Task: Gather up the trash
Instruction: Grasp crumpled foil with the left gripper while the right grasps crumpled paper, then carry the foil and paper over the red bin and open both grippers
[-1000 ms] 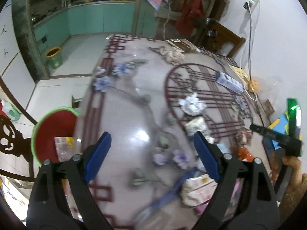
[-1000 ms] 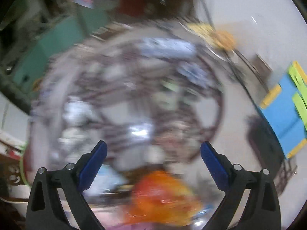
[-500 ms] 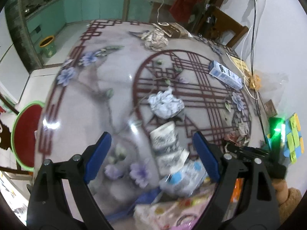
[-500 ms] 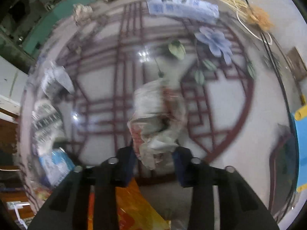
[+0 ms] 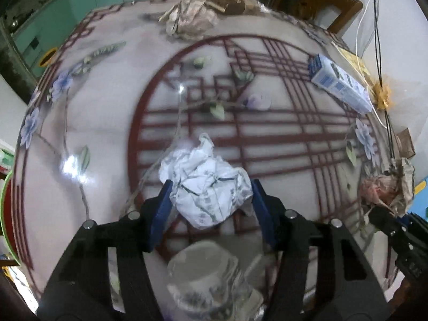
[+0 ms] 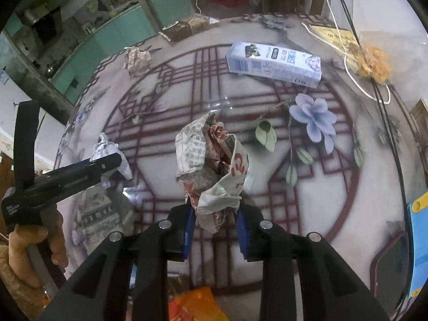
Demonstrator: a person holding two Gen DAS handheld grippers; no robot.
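Crumpled white paper (image 5: 208, 184) sits on the patterned table (image 5: 107, 123), roughly round with one peak pointing away, pinched between the blue pads of the left gripper (image 5: 210, 200), which reaches forward, low over the table. Newspaper wad (image 6: 214, 171) stands with its long axis upright, lower end clamped in the right gripper (image 6: 215, 224), jaws narrow; appears lifted, though contact is unclear. Blue-white carton (image 6: 272, 64) lies flat at far right, long axis crosswise.
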